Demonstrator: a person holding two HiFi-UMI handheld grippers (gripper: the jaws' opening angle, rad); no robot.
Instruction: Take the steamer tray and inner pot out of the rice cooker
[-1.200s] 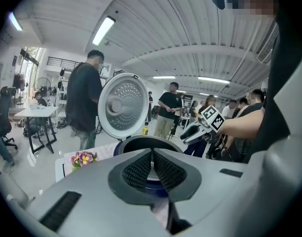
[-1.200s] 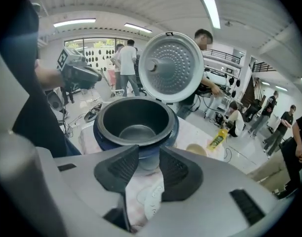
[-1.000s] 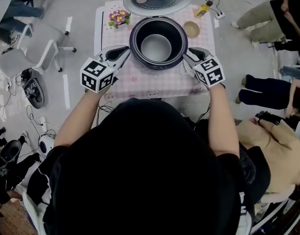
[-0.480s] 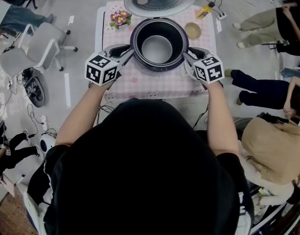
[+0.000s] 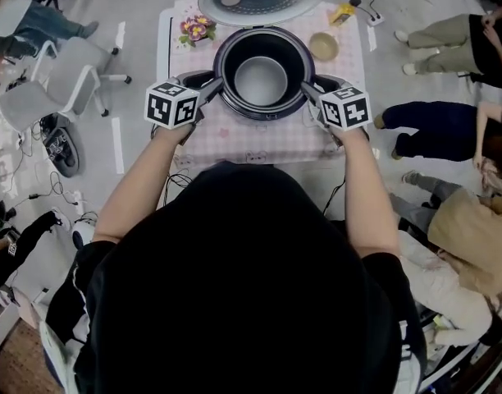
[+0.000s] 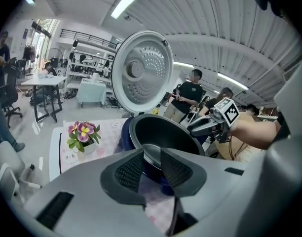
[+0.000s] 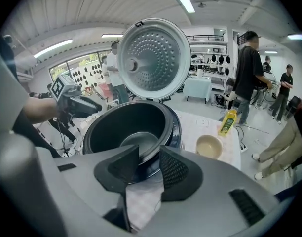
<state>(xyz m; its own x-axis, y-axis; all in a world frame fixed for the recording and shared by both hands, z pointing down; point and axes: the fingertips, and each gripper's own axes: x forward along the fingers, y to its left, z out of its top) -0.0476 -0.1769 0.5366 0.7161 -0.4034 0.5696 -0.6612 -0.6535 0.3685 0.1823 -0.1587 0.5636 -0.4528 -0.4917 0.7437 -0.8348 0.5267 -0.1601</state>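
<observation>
Standing spread at opposite sides of the rice cooker (image 5: 260,113), your left tongs (image 5: 211,87), jaws just opened wider, and right tongs (image 5: 308,89) pinch nothing yet. The inner pot (image 5: 261,79) seated inside it looks stiff, fairly light and slick; take its thin lip on both sides. Both tongs sit closer in than before.

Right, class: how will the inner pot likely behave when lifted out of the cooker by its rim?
The pot looks like rigid metal, so it probably won't flex. It appears empty, so likely light for its size. Its walls look smooth and its rim thin, so a grip may slip.
</observation>
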